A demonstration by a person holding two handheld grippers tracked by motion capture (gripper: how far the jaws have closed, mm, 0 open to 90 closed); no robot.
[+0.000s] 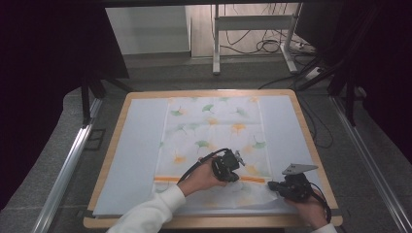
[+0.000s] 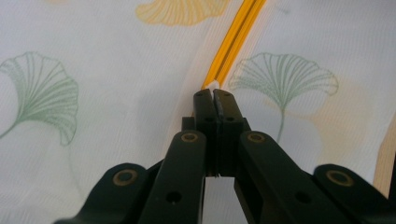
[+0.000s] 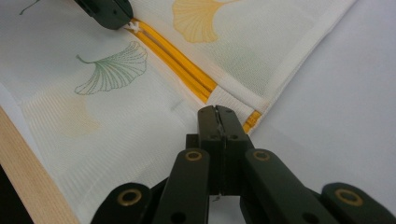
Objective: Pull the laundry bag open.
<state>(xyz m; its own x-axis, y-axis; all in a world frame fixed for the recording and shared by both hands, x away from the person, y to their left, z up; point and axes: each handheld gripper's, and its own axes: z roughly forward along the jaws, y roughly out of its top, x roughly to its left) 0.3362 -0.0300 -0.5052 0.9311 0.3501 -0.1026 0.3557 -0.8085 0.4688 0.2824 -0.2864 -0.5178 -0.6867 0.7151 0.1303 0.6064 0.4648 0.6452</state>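
A white cloth (image 1: 214, 126) printed with green and orange ginkgo leaves lies spread on the table. An orange stripe (image 1: 167, 179) crosses it near the front, and the strip in front of the stripe looks paler, like a folded-over part. My left gripper (image 1: 236, 177) is shut on the cloth at the stripe (image 2: 233, 42), where a small pinch of white fabric shows at its tips (image 2: 214, 88). My right gripper (image 1: 271, 185) is shut on the cloth's right edge (image 3: 280, 70), where the stripe ends (image 3: 216, 109). The left gripper (image 3: 109, 11) also shows in the right gripper view.
The cloth rests on a pale mat (image 1: 136, 145) that covers a wooden table (image 1: 111, 145). The table's front edge (image 3: 32, 163) runs close beside my right gripper. A metal frame (image 1: 252, 29) and cables (image 1: 267, 46) are on the floor beyond the table.
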